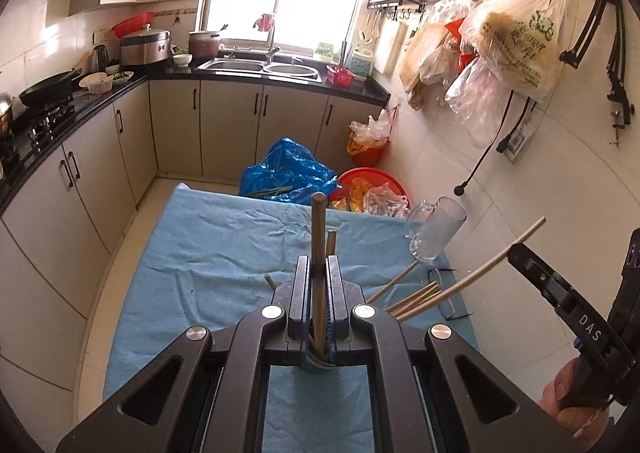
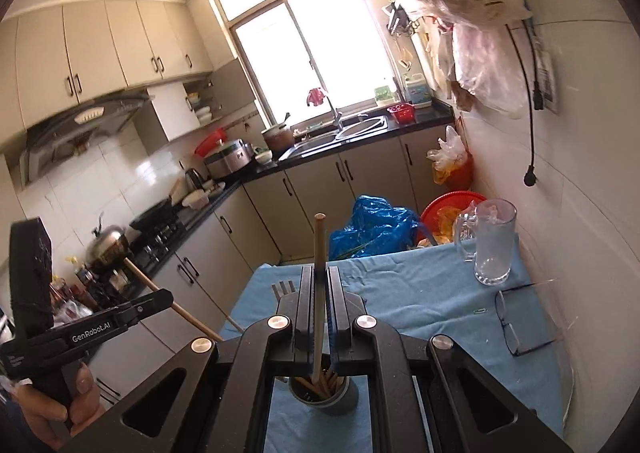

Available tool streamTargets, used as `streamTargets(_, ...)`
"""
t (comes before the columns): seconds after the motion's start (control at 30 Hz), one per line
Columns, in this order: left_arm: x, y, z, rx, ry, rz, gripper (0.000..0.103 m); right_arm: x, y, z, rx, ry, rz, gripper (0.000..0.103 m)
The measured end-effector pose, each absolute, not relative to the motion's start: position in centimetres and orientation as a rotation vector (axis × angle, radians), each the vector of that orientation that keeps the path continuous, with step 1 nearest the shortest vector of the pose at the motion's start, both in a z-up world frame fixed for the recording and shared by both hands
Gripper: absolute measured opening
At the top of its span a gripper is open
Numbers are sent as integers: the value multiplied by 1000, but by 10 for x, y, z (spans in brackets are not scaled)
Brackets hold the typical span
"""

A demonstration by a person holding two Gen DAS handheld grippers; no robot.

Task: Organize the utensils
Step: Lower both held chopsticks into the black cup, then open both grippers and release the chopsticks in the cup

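Observation:
My left gripper (image 1: 318,271) is shut on a brown wooden chopstick (image 1: 319,237) that stands upright over a grey utensil cup (image 1: 318,367), mostly hidden under the jaws. My right gripper (image 2: 320,273) is shut on a pale wooden chopstick (image 2: 319,253), its lower end in the grey cup (image 2: 324,393) that holds several other chopsticks. The right gripper also shows at the right of the left wrist view (image 1: 516,251), holding its pale chopstick (image 1: 480,273). The left gripper shows at the left of the right wrist view (image 2: 160,299) with its chopstick (image 2: 168,303). Several chopsticks (image 1: 412,299) fan out to the right.
A blue cloth (image 1: 224,253) covers the table. A glass mug (image 2: 492,245) stands at the far right, with eyeglasses (image 2: 520,325) near it. A fork (image 2: 282,289) lies beyond the jaws. A blue bag (image 2: 376,229) and red basins (image 1: 372,185) sit on the floor behind.

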State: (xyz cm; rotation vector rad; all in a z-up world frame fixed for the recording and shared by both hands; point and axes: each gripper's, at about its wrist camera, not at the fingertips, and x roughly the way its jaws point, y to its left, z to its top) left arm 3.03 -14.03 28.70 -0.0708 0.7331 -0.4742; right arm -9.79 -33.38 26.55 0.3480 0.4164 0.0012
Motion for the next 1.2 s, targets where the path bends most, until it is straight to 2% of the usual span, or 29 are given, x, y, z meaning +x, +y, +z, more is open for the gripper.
streamTargets(0.5, 49, -158, 224, -9, 822, -485, 6, -58, -321, 203, 299, 549, -11, 6)
streamTargets(0.83, 51, -157, 212, 8, 806, -493, 6, -49, -325, 180, 321, 620, -7, 7)
streamTargets(0.9, 50, -158, 212, 9, 804, -494, 8, -51, -327, 181, 325, 619, -13, 7)
streamTargets(0.97, 48, -158, 215, 10, 794, -492, 21, -53, -328, 183, 333, 615, -16, 8)
streamTargets(1.03, 45, -158, 218, 17, 772, -483, 28, -57, -329, 187, 341, 605, -21, 9)
streamTargets(1.2, 42, -158, 223, 32, 748, -477, 30, -64, -333, 196, 350, 582, -28, 15)
